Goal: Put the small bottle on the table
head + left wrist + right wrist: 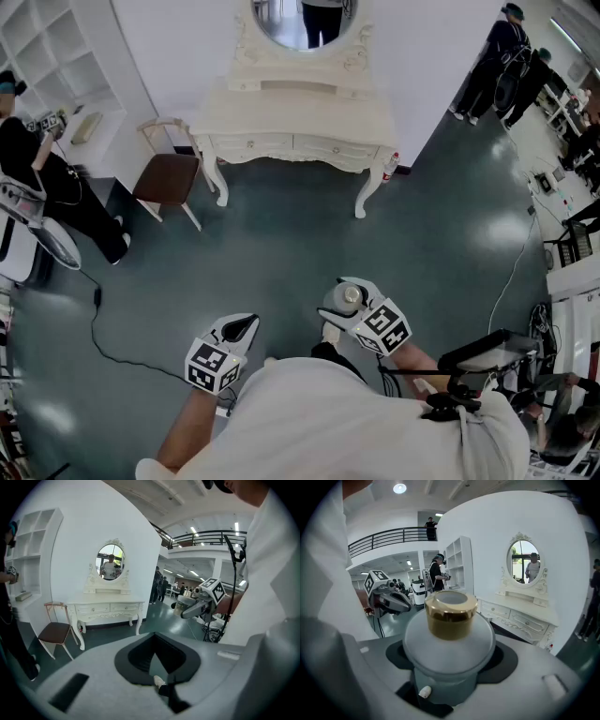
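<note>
A small frosted bottle (351,296) with a gold cap (450,613) sits upright in the hollow of my right gripper (343,302), whose jaws are closed around its body (449,645). The bottle is held above the floor, well short of the white dressing table (300,108). My left gripper (240,328) hangs to the left at about the same height, jaws together and nothing in them (157,641). In the left gripper view the right gripper (194,605) shows with the bottle (180,607). The table (525,612) stands ahead on the right in the right gripper view.
An oval mirror (305,19) stands on the table's back. A brown chair (169,175) is left of the table and a white shelf unit (56,56) beyond it. A person in black (47,183) stands at the left, a cable (103,328) crosses the floor, and equipment (487,361) lies at the right.
</note>
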`<state>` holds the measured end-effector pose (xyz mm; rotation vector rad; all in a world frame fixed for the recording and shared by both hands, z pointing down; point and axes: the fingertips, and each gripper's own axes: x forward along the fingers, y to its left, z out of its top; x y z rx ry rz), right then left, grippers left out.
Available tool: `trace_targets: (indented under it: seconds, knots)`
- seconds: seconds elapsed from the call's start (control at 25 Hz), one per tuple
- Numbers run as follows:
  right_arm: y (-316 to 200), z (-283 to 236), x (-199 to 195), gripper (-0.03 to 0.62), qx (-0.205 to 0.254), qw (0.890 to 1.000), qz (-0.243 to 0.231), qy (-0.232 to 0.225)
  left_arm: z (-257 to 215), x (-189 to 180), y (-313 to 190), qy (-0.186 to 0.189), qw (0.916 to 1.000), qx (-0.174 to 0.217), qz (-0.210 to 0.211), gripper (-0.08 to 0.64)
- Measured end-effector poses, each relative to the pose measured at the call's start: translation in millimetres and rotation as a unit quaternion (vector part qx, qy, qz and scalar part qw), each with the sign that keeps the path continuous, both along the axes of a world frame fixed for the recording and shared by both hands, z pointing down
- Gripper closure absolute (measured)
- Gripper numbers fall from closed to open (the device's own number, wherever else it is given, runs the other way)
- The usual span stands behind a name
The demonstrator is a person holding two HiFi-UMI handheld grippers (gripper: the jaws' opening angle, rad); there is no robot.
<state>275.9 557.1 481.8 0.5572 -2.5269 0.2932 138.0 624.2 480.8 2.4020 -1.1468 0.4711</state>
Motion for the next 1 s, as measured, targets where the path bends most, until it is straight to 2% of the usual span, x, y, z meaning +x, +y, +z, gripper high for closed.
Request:
trace_targets:
  seconds: [0.24, 0.48, 0.76, 1.0]
  knots:
    - [41, 4, -60, 0.253, 0.001, 1.0, 0.005, 0.004, 2, -52, 40, 0.008, 0.9998, 0.015, 0.01, 0.557]
    - [39, 12, -86, 0.253, -0.018, 1.0, 0.012, 0.012, 10, -77, 32, 0.022, 0.9995, 0.015, 0.017, 0.557]
    - [-40, 24, -110, 0.253, -0.013, 1.0, 0.005, 0.019, 11, -93, -48, 0.021, 0.9993, 0.025, 0.017, 0.557]
    - [-161, 10, -136, 0.253, 0.006, 1.0, -0.009, 0.013, -9, -108, -152, -0.014, 0.9994, 0.025, 0.02, 0.557]
